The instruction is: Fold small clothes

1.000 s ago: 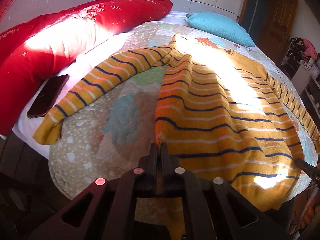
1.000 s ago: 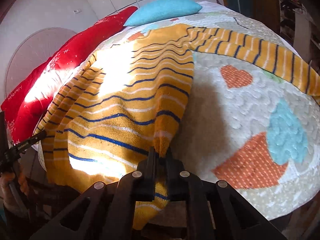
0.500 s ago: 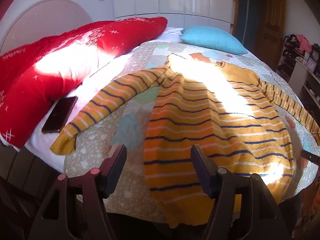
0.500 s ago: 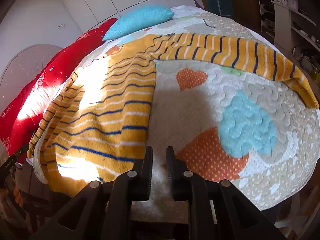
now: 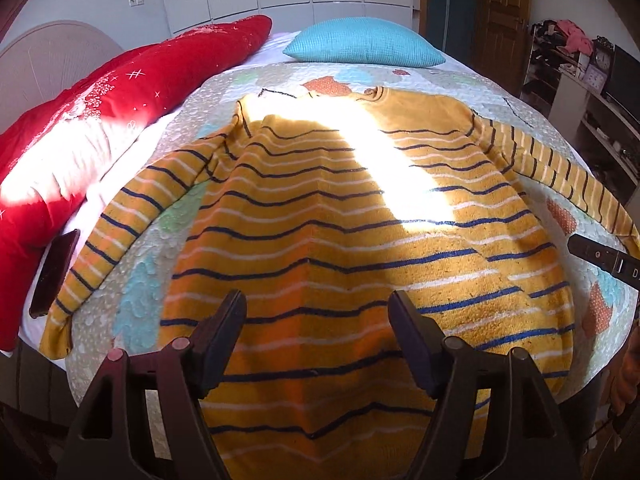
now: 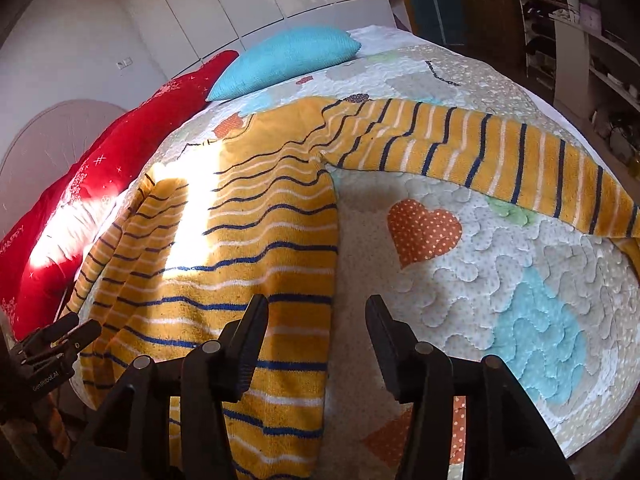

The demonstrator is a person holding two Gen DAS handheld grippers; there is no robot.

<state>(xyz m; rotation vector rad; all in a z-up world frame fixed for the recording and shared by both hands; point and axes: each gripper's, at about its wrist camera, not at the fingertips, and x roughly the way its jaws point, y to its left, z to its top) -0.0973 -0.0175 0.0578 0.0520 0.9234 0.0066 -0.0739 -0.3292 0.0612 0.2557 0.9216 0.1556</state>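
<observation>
Now both grippers are standing released and empty: a second ago each was pinching the hem of the striped yellow sweater, and half a second ago the left had already let go while the right was only beginning to part. The left gripper is hovering with its fingers spread wide, the sweater's lower body lying flat straight ahead between and beyond the fingertips, the hem passing under them. The right gripper is opening over the sweater's side edge, its left finger above the knit and its right finger above the heart-patterned quilt. The garment is lying spread out on the bed, apparently smoothed, both sleeves stretched outward; the far cuff is hard to make out. So the flattening seems finished, and folding a sleeve inward is likely coming next.
</observation>
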